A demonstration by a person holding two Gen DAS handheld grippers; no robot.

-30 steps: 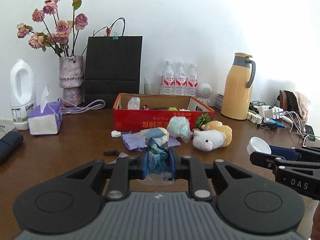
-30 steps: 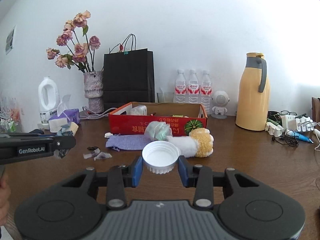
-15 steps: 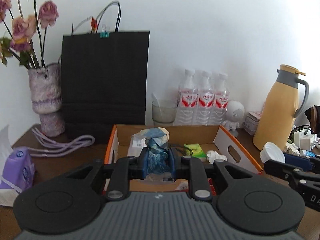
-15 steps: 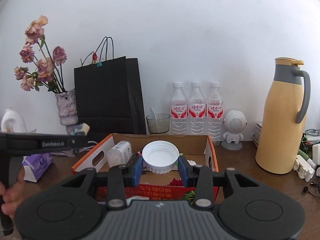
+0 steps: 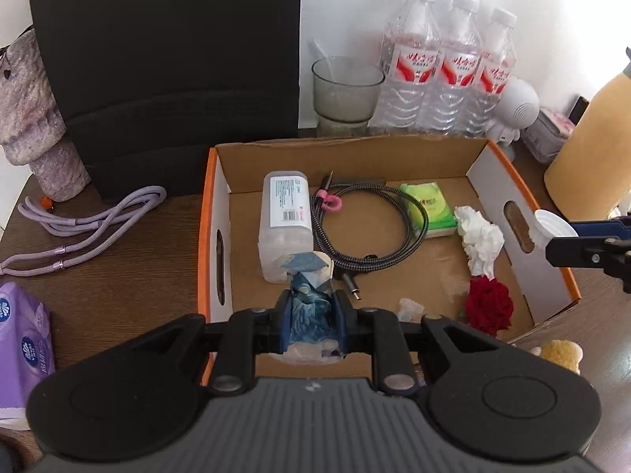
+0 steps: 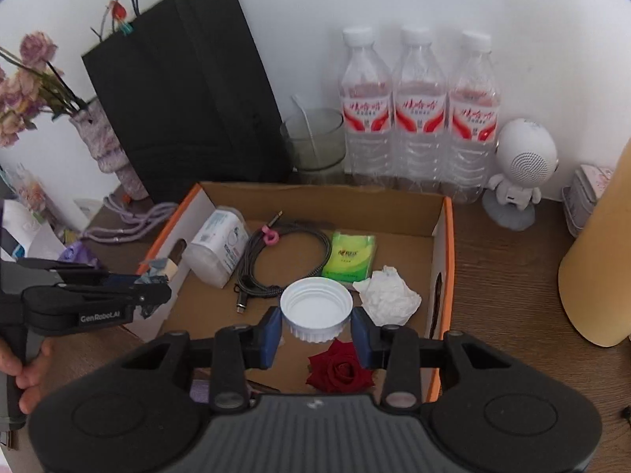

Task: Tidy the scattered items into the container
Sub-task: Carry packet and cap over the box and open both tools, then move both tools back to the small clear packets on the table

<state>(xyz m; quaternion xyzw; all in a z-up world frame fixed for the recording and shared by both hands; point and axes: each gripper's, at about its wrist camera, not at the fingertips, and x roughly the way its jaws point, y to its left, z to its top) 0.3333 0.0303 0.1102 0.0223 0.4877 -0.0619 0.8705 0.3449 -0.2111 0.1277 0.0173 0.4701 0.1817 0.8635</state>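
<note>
Against the white wall at the table's (image 6: 508, 276) far edge, the cardboard box (image 5: 394, 149) lies directly below both tools: left tool (image 5: 311, 321) pinching a crumpled blue wrapper (image 5: 309, 291), right tool (image 6: 316, 333) pinching a white lid (image 6: 316, 309), each poised to drop

A dark brown wooden worktop (image 6: 508, 260) carries an open cardboard box (image 5: 347, 153) with orange edges. Behind the box stand a black paper bag (image 5: 165, 59), a glass (image 5: 347, 94) and three water bottles (image 5: 449, 63) (all against the wall). A purple cord (image 5: 90, 220) and a tissue pack (image 5: 19, 347) lie left of the box; a white robot figure (image 6: 520, 165) and a yellow jug (image 6: 599, 276) stand to its right.
</note>
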